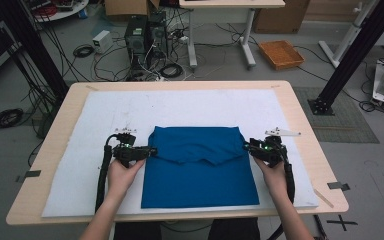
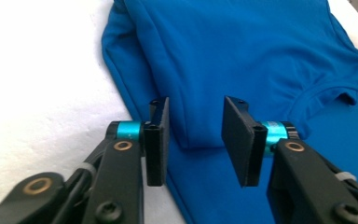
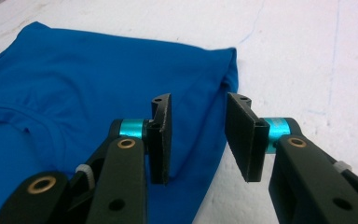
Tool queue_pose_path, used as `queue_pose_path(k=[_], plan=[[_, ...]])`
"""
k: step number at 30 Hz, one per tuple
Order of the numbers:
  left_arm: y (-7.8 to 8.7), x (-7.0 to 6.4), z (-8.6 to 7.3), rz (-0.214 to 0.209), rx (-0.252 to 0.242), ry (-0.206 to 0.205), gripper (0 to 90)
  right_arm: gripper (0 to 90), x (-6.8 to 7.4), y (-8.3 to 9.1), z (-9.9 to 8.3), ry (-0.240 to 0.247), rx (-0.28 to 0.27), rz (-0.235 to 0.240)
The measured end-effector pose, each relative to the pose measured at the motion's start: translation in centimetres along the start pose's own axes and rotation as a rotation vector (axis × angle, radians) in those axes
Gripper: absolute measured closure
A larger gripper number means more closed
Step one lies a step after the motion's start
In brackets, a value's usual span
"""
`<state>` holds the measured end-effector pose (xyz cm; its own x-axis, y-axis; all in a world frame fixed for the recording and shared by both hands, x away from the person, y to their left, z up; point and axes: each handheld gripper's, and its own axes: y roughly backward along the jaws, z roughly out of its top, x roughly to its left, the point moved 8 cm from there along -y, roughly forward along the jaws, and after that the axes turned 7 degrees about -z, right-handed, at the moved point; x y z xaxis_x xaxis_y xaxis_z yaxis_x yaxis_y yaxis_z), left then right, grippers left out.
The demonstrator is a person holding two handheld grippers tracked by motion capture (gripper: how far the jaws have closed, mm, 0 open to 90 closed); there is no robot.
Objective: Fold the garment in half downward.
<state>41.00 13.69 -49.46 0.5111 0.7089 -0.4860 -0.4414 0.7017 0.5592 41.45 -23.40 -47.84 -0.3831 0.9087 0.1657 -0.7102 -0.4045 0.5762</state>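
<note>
Blue cotton-like fabric, a T-shirt (image 1: pixel 200 167), lies near the middle of the white padded mat (image 1: pixel 80 190) on the wooden table (image 1: pixel 40 150), its upper part already folded down so the neckline faces up across the middle. The left gripper (image 1: pixel 152 150) sits at the shirt's left edge and the right gripper (image 1: pixel 247 146) at its right edge, each with its jaws parted about halfway and nothing between them; in the left gripper view the folded corner (image 2: pixel 186 140) lies just ahead of the gap. The main risk, as I judge it, is a shallow bite: if the jaws close on the top layer alone, lifting would peel the fold open rather than carry it. In the right gripper view the shirt's edge (image 3: pixel 223 93) seems to lie toward the inner jaw rather than centred, though the angle makes this hard to confirm, so that side could miss or pinch the mat instead. Uneven lifting between the two hands would skew the next crease.
</note>
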Motion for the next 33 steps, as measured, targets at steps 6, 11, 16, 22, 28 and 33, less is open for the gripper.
queue_pose_path(k=[6, 11, 16, 22, 28, 33], plan=[[-0.1, -0.2, 0.0, 0.013, 0.012, -0.014, 66.7, 64.0, 0.4, 0.1, -0.2, -0.013, 0.012, 0.014], [-0.3, -0.3, 0.0, 0.013, 0.013, -0.010, 70.9, 64.3, 0.8, -0.2, -0.8, -0.028, 0.063, 0.031], [-0.3, -0.4, 0.0, 0.021, 0.017, -0.024, 75.7, 64.0, 0.9, -0.6, -1.4, -0.045, 0.097, 0.048], [-0.4, -0.5, -0.1, 0.031, 0.020, -0.039, 82.1, 63.9, 1.0, -1.0, -2.0, -0.061, 0.138, 0.051], [-0.3, -0.7, 0.1, 0.036, 0.008, -0.056, 87.6, 87.0, 1.4, -1.1, -2.1, -0.032, 0.139, 0.065], [0.0, -0.9, 0.1, 0.031, 0.007, -0.066, 88.3, 89.3, 1.6, -0.7, -1.7, -0.021, 0.111, 0.062]])
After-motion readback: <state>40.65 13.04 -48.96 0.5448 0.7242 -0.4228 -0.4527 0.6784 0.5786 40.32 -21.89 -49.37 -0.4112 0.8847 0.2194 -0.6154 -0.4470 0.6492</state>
